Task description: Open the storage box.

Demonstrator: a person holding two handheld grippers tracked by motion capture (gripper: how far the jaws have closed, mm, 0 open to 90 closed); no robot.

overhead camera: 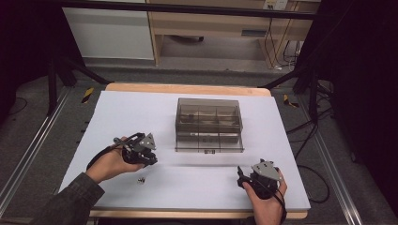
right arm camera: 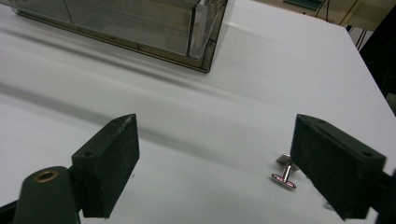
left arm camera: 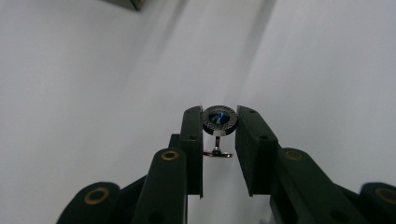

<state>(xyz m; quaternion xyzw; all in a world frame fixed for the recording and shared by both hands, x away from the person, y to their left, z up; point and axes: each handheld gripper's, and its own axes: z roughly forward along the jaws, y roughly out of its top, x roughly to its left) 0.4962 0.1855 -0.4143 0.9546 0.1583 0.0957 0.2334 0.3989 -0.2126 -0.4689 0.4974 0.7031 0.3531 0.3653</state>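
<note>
Cufflink (left arm camera: 219, 119) pinched by its round blue-stone head between the left gripper (left arm camera: 219, 122) jaws, post and toggle bar dangling below, clear of the white surface (left arm camera: 93, 93). Looks like the lift-and-carry step toward the smoky compartment box (overhead camera: 209, 124), well apart up the surface. Best kept slow and level, since such a slim bite on a round rim could twist out easily. Right gripper (right arm camera: 215, 149) parked with jaws wide apart, gripping nothing, a second cufflink (right arm camera: 286, 171) lying just beside its right jaw. Left gripper view gives the pinch up close; high view gives box layout plus a tiny bit (overhead camera: 141, 180) lying under the left hand.
</note>
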